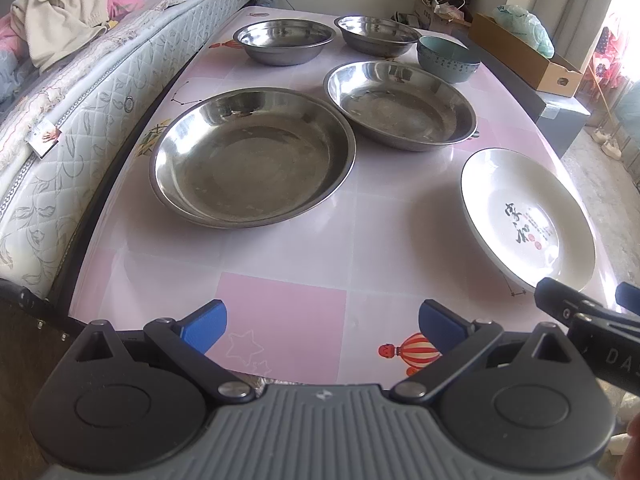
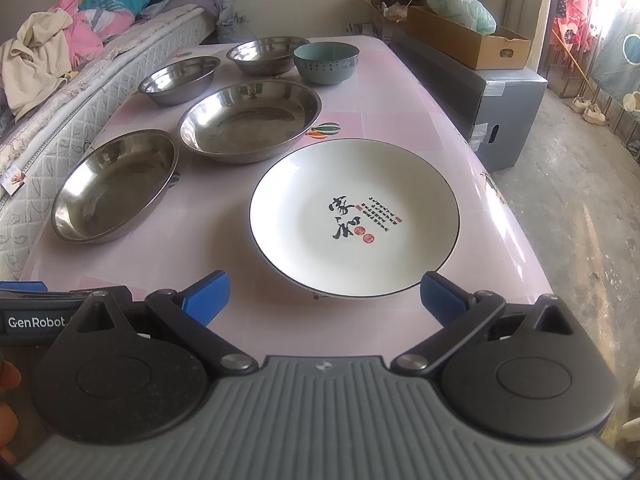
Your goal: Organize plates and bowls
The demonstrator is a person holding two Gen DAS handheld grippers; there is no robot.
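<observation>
On the pink table lie two large steel plates, one near left and one behind it. Two steel bowls and a teal ceramic bowl stand at the far end. A white plate with black calligraphy lies near right. My left gripper is open and empty over the table's near edge. My right gripper is open and empty, just short of the white plate's near rim; it shows in the left wrist view.
A mattress with clothes runs along the table's left side. A cardboard box sits on a grey cabinet to the right, with bare floor beyond.
</observation>
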